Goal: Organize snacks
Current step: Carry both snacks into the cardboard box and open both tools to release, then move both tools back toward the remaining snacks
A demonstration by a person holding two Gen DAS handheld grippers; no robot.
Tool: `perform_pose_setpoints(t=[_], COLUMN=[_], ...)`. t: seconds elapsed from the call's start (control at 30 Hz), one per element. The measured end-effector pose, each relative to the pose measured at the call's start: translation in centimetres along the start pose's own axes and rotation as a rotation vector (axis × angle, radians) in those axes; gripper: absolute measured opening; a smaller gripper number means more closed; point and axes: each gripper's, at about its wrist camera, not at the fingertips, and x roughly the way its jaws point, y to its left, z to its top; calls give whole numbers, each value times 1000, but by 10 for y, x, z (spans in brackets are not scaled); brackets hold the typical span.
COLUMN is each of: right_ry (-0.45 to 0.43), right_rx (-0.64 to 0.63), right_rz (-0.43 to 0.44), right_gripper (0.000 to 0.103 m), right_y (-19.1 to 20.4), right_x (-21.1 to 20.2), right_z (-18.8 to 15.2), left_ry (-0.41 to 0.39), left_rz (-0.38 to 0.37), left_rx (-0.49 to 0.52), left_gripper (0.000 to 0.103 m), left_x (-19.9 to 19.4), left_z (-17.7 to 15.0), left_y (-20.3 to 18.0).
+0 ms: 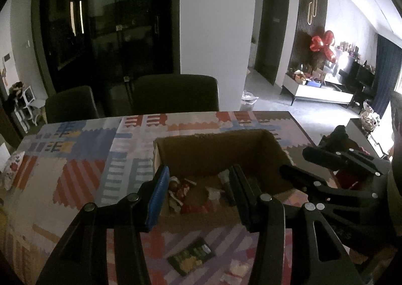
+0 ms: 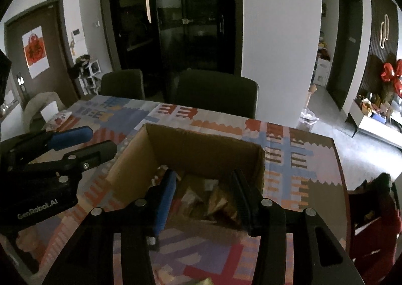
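"GenRobot.AI" on left hand-held gripper [image 2: 100, 145]

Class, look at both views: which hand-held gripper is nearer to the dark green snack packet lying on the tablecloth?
Left. The left hand-held gripper hangs just above the dark green snack packet; the right hand-held gripper sits off beside the box.

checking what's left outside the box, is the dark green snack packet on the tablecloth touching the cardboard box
Apart. In the left wrist view the dark green snack packet lies flat on the tablecloth, and a strip of bare cloth shows between it and the cardboard box.
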Motion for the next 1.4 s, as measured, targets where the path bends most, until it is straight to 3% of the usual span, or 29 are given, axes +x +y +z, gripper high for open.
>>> perform_pose_setpoints(t=[0.2,0.6,1.03,1.4], right_ry=[-5,68,221,336], right_rx=[3,-9,-1,-12], right_rz=[32,86,92,109], right_gripper=[47,47,47,47], right_y=[9,29,31,29], right_x=[-24,-44,-31,-9], right_z=[-24,-83,-144,-185], left_ry=[13,99,255,372], left_rz=[-16,-16,-38,-52], left_rx=[4,17,3,12], left_gripper=[49,49,49,49], left_x=[-25,-47,-30,-3], left_z=[-25,-83,-146,-180], left_y=[-9,-18,-26,-35])
